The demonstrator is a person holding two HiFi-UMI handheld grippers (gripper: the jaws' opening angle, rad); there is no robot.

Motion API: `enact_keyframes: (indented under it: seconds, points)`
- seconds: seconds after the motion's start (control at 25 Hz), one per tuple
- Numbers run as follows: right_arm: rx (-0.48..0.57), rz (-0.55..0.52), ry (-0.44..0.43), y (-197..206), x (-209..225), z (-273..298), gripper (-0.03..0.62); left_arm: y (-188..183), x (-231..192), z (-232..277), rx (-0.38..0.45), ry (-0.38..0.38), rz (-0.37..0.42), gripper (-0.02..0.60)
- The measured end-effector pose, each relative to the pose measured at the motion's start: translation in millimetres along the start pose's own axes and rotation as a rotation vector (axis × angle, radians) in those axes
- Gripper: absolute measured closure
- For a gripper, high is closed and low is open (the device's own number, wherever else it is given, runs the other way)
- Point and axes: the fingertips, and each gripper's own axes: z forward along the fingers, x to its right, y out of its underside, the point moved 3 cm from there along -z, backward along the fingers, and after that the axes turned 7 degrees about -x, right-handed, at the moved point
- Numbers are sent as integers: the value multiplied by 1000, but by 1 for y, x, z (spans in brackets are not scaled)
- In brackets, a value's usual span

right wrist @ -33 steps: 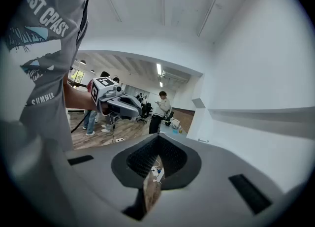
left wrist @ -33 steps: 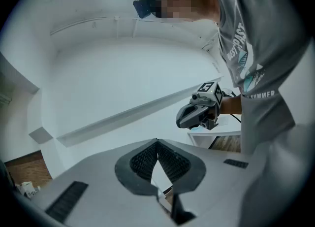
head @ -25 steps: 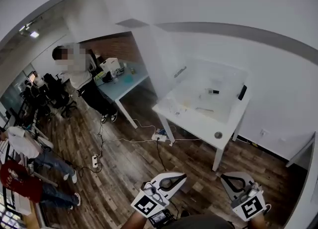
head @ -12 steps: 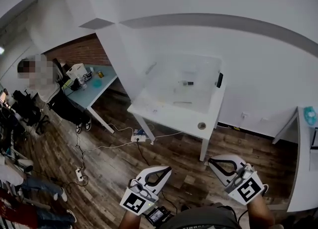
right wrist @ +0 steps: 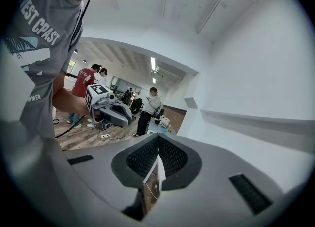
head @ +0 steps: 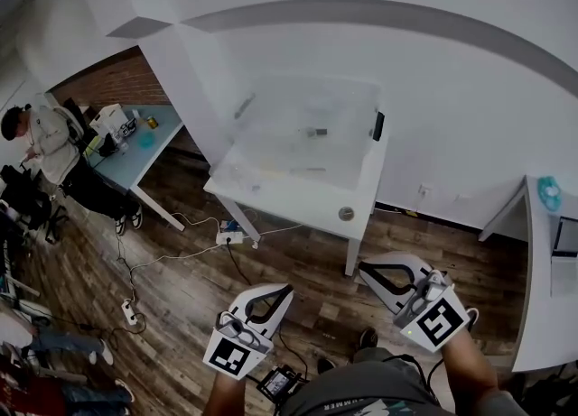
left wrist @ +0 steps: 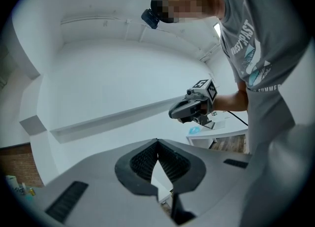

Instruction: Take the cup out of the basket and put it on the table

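Note:
A white table (head: 291, 199) stands against the wall ahead, with a pale translucent basket (head: 305, 122) on it. I cannot make out a cup inside; only a small dark item (head: 316, 132) shows there. Both grippers are held low over the wooden floor, well short of the table. My left gripper (head: 287, 289) is shut and empty, and so is my right gripper (head: 363, 268). In the left gripper view the closed jaws (left wrist: 157, 142) point at the white wall, with the right gripper (left wrist: 191, 109) beyond. The right gripper view shows its shut jaws (right wrist: 158, 140) and the left gripper (right wrist: 111, 111).
A black object (head: 377, 125) leans at the table's right edge and a round disc (head: 346, 214) lies near its front. Cables and a power strip (head: 225, 237) trail on the floor. A blue table (head: 135, 154) and a person (head: 52, 145) are at left, another white table (head: 542, 279) at right.
The head view has swung to the right, so the white table shifted left and a table at the right edge came into sight. Both grippers stay low and shut.

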Motion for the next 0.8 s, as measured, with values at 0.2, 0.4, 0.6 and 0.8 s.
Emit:
enact_keyframes:
  seconds: [0.2,0.4,0.6,0.8]
  points:
    - [10,4,-35,15,36,8,582,-1,-11,32,-55,-20,-15,572]
    - [50,9,-69,33,70,9,582,-10,-18,72,-49,-61,-40,572]
    - [76,2,-104,50,94,10,582,-14,-19,98,-73,-90,-50,572]
    - [78,21,-121,57,107,16,582,-7,-20,105,-159,-68,-16,572]
